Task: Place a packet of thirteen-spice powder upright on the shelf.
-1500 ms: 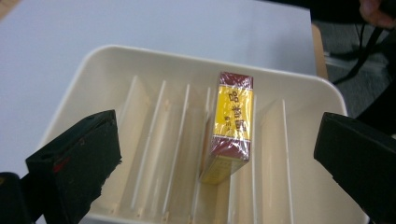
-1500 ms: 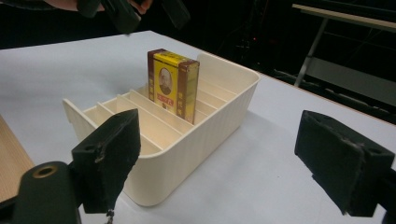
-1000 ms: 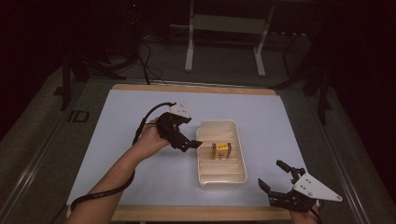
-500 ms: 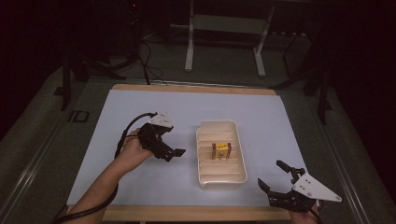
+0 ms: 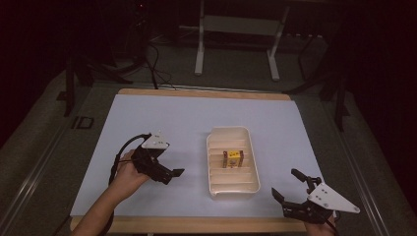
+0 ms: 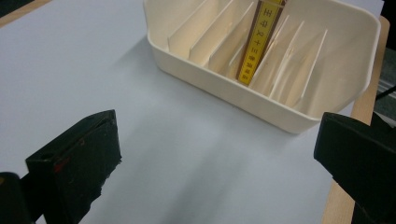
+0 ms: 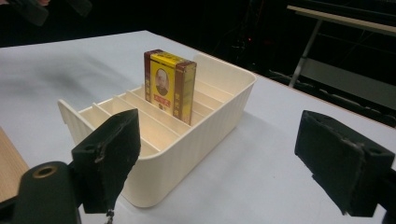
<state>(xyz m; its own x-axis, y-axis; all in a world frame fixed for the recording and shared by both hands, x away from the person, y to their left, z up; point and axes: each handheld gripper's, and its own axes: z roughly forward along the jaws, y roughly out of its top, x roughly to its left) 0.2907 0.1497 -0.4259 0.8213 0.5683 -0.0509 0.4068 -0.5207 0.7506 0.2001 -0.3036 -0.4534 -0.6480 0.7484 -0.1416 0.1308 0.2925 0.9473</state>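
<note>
A cream slotted tray (image 5: pixel 248 184) lies right of the table's middle. A small yellow and dark red box (image 5: pixel 233 158) stands upright in one of its middle slots, seen edge-on in the left gripper view (image 6: pixel 259 44) and face-on in the right gripper view (image 7: pixel 169 85). My left gripper (image 5: pixel 173 176) is open and empty over the bare sheet to the tray's left, its jaws pointing at the tray (image 6: pixel 261 100). My right gripper (image 5: pixel 289 186) is open and empty near the table's front right corner, jaws spread toward the tray (image 7: pixel 196 135).
A pale blue sheet (image 5: pixel 177 118) covers the table, with a wooden edge (image 5: pixel 196 225) along the front. Beyond the table's far side a dark floor holds white stand legs (image 5: pixel 199 54) and cables (image 5: pixel 147 64).
My left gripper has drawn back from the tray, moving left and toward the front of the table, still open. The right gripper and the box have stayed put.
</note>
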